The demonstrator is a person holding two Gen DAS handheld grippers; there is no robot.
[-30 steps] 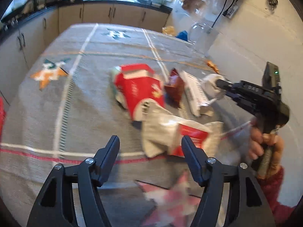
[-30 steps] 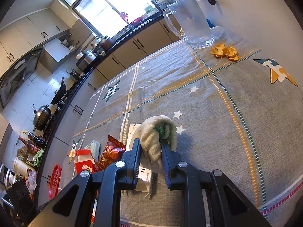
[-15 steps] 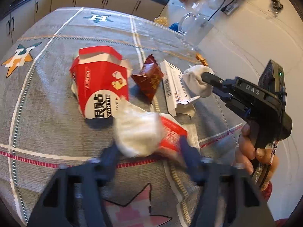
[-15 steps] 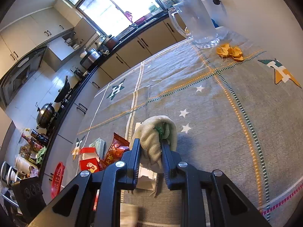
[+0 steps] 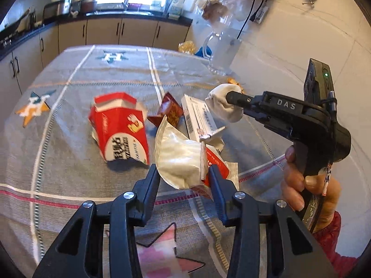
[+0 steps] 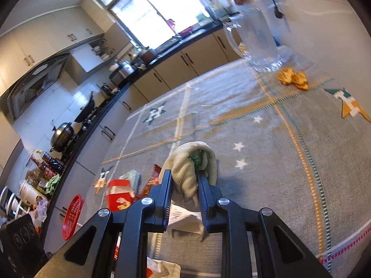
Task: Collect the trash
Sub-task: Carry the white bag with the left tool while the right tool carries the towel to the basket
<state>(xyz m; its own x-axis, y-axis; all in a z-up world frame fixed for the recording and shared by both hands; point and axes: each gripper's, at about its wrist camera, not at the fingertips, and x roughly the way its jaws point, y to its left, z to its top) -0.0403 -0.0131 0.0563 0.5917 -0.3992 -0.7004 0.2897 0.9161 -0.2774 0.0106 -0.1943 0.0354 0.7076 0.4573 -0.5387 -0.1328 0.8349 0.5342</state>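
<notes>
My left claw [image 5: 183, 176] pinched the crinkled white-and-red plastic wrapper [image 5: 185, 159], my right claw [image 6: 184, 185] clamped a cream crumpled wad [image 6: 192, 171]; both needed firm squeezing while lifting clear of the table [image 5: 69, 143].

Left tongs [image 5: 184, 173] clamped on a white-and-red wrapper [image 5: 183, 159], raised above the cloth-covered worktop [image 5: 69, 162]. Right tongs [image 5: 231, 97] pinching a pale crumpled wad [image 5: 221, 106]. On the cloth: red carton [image 5: 120, 127], brown packet [image 5: 170, 113], white box [image 5: 197, 118].
</notes>
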